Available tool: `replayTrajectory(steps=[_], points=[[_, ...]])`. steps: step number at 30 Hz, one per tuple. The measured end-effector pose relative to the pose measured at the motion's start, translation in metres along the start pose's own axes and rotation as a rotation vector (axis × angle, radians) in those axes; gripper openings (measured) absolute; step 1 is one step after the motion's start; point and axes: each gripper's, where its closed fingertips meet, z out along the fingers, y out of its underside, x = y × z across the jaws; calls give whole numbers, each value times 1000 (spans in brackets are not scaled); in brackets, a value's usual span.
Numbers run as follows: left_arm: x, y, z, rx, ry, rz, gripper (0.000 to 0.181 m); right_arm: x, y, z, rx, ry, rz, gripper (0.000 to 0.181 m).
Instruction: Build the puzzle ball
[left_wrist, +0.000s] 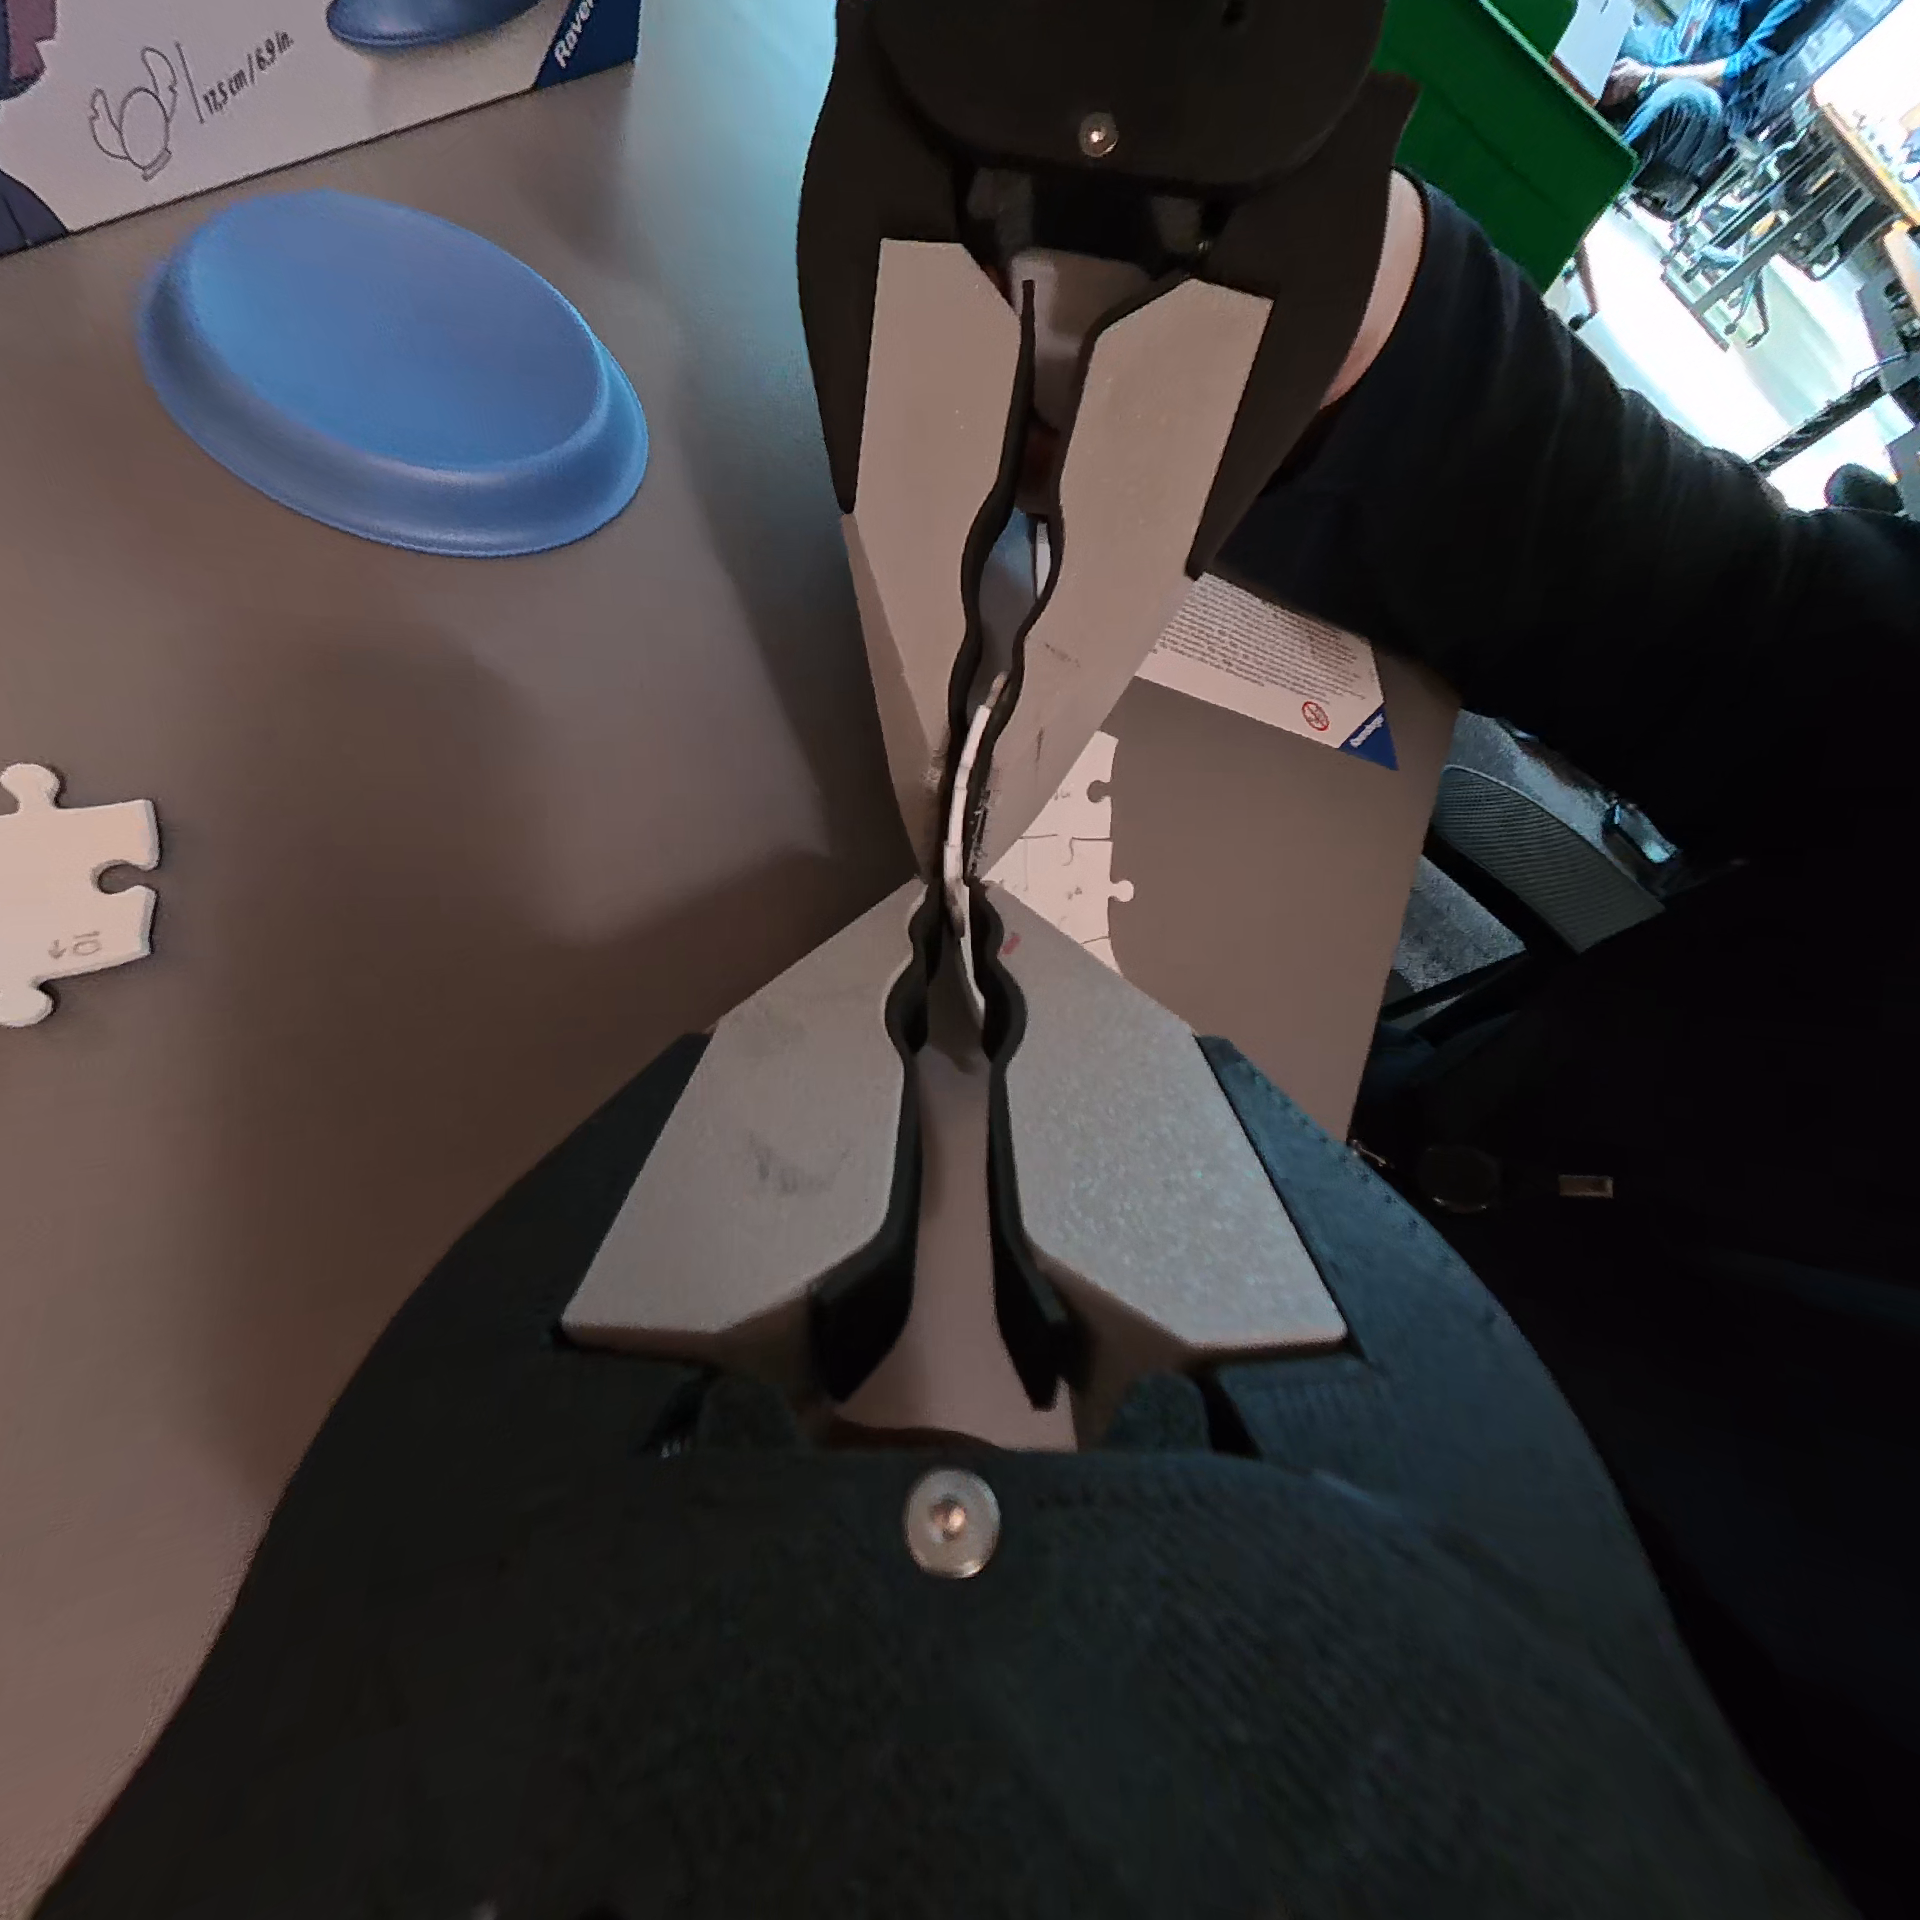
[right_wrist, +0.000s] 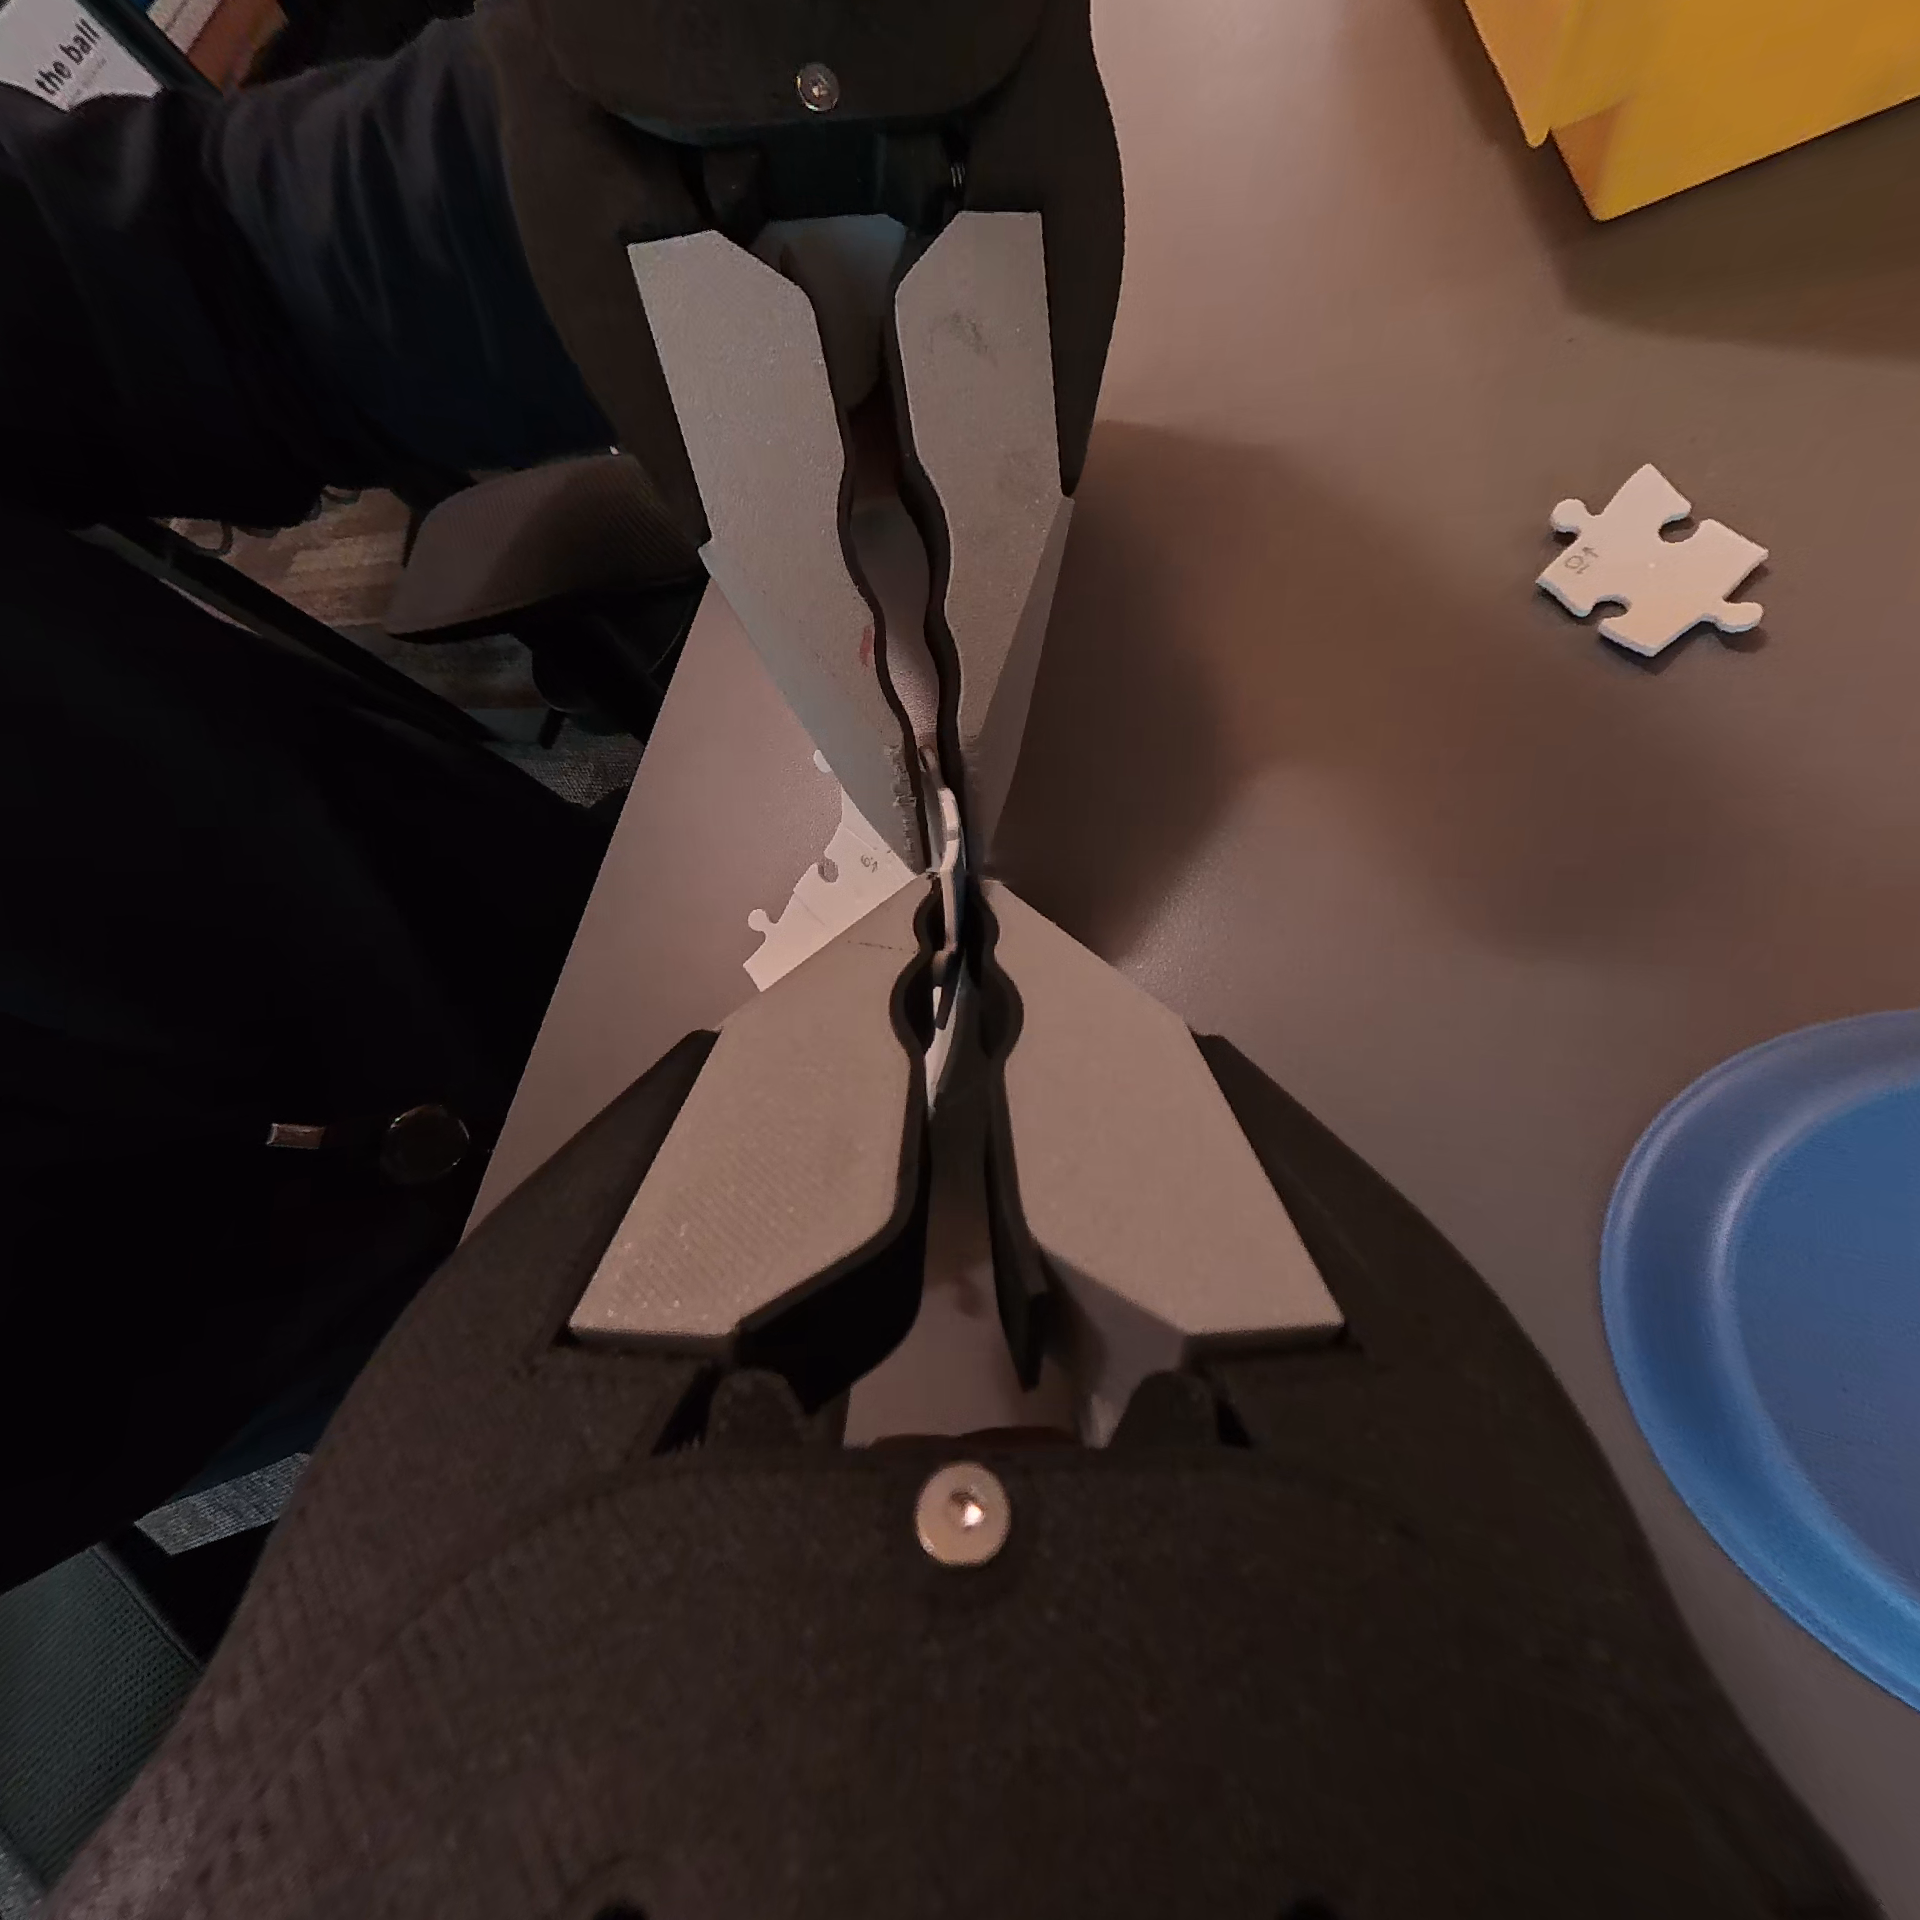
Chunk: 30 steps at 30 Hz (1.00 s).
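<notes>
My two grippers meet tip to tip above the grey table (left_wrist: 416, 779). My left gripper (left_wrist: 951, 920) is shut on a white puzzle piece (left_wrist: 974, 997) seen edge-on. My right gripper (left_wrist: 961, 857) comes in from the top of the left wrist view, shut on another white curved piece (left_wrist: 979, 743). The two pieces touch where the tips meet. In the right wrist view my right gripper (right_wrist: 951, 914) grips its piece (right_wrist: 940, 1049) and the left gripper (right_wrist: 935, 826) holds the other (right_wrist: 948, 821). Several joined white pieces (left_wrist: 1081, 831) (right_wrist: 821, 904) lie behind the tips.
A loose white puzzle piece (left_wrist: 62, 894) (right_wrist: 1652, 561) lies on the table. A blue round dish (left_wrist: 384, 364) (right_wrist: 1787, 1299) sits nearby. A puzzle box (left_wrist: 260, 94), a leaflet (left_wrist: 1268, 655) and a yellow box (right_wrist: 1714, 83) are also here. The table edge (right_wrist: 582, 935) runs close by, with a chair beyond. The tips of both grippers are at nearly the same place.
</notes>
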Motion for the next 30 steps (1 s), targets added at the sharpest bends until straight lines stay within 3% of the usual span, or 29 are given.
replayTrajectory(steps=[14, 30], points=[[-2, -8, -1, 53, -2, -61, 1, 1, 2, 0, -6, -1, 4, 0], [-1, -4, 1, 7, -65, -23, 1, -1, 3, 1, -14, -6, 3, 0]])
